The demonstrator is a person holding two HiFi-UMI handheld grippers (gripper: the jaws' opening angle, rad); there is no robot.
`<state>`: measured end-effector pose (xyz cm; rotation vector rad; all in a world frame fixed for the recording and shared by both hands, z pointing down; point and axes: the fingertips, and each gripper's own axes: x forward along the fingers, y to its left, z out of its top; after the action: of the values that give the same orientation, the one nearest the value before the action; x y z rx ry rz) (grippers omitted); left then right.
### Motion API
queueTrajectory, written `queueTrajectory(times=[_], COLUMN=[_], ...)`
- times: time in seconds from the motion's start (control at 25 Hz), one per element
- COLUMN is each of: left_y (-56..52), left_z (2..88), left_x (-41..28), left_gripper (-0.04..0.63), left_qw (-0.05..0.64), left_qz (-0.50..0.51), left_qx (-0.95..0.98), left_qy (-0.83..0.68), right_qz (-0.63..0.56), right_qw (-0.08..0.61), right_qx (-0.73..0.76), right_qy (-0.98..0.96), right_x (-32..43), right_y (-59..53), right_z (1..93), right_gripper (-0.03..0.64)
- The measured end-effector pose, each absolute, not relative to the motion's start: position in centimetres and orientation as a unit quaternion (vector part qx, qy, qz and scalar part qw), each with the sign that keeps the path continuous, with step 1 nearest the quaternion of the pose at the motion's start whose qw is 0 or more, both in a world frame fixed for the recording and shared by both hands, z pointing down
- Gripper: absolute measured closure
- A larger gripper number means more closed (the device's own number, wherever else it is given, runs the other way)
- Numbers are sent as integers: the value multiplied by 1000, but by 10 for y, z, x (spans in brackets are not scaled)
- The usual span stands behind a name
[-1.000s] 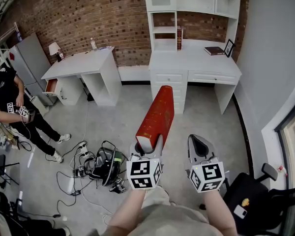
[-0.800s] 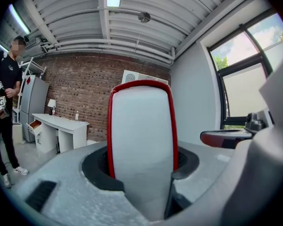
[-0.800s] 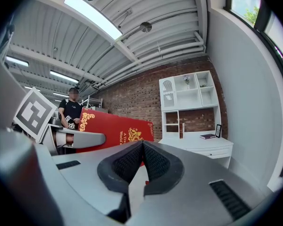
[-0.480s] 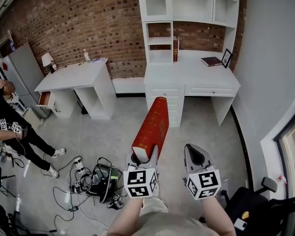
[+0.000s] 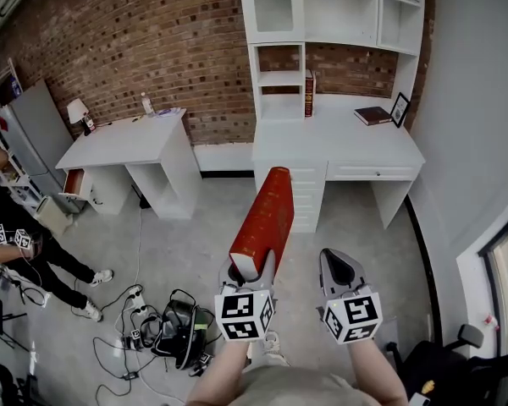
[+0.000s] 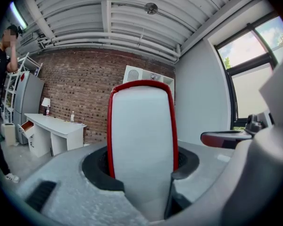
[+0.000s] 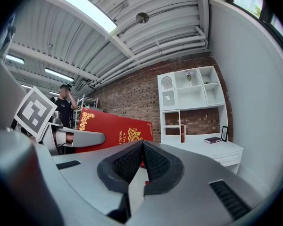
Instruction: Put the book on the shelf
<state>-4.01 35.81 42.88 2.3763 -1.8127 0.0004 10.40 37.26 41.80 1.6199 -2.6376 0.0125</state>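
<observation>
A person sits far off to the left of the jaws, beyond a white side desk, as a shelving job gets under way in a brick-walled room.

At centre, the left gripper has its jaws clamped across the thickness of a large red hardcover book with gold lettering. They grip it at its near short end, so the volume juts forward and upward from the jaws over the grey floor. In the left gripper view the pale page block fills the gap between the jaws, with the red covers against the pads.

The book looks stiff and fairly heavy. Held at one end, its weight likely levers against the grip, and the glossy boards could slide. A hold deep over both covers, close to the spine, should carry it best.

Both forearms reach forward side by side, low in front of the body. Just to the right, the right gripper has its jaws pressed together on nothing.

Well ahead of both pairs of jaws stands the white desk surface, topped by tall white shelves. A dark red book stands upright there.
</observation>
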Motion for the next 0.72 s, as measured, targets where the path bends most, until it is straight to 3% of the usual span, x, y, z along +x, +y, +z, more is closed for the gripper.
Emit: queueTrajectory(times=[0.72], left_y=[211], left_z=[416], left_x=[-90], left_gripper=[362], left_qw=[69], left_qz=[3], left_qx=[813], left_qy=[-578], right_qz=[-1], right_qw=[16], right_qx=[551], right_qy=[-835], right_x=[57], right_y=[230], right_z=[404], right_gripper=[611])
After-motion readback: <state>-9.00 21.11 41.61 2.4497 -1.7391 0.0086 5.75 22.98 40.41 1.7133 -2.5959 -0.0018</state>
